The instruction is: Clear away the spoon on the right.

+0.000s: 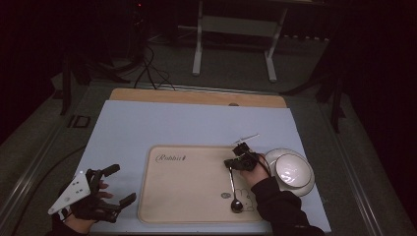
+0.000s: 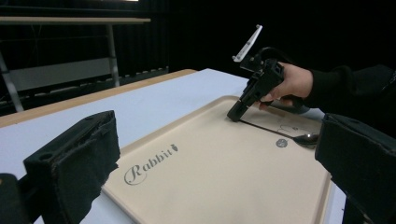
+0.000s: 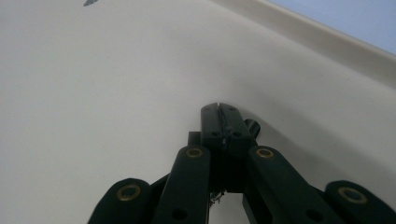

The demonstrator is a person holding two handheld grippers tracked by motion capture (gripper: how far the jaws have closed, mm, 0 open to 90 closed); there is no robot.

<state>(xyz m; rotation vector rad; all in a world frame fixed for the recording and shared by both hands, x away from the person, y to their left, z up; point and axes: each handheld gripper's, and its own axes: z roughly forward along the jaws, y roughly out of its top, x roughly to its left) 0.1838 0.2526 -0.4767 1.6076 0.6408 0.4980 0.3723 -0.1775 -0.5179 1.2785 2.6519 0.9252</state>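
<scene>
Spoon [image 1: 234, 192] position is on the right part of a beige tray [image 1: 187, 206], with its long axis running nearly straight from the near edge toward the far edge. The bowl end is pointed toward the person, and the thin handle is directed away, up to the right gripper [image 1: 230, 164]. In the high view the handle end is met by the tip of that gripper; in the left gripper view the same gripper [image 2: 235, 114] is seen tilted down onto the tray surface, with the handle lying as a dark line from its tip toward the spoon bowl [image 2: 307, 138]. In the right gripper view the jaws are seen pressed together with no gap between them, right above the tray [image 3: 93, 93]; whether the handle is actually pinched between them cannot be told. The gripper is held by the right hand [image 1: 252, 173], which comes out of a dark sleeve.

Just beside the tray, off its right edge, a white bowl [image 1: 291, 169] is set on the pale blue table cover [image 1: 147, 123]. The word "Rabbit" is printed on the tray's far left part.

The left gripper [image 1: 117, 186] is held near the tray's left edge, apart from it, with its jaws spread wide and nothing between them.
</scene>
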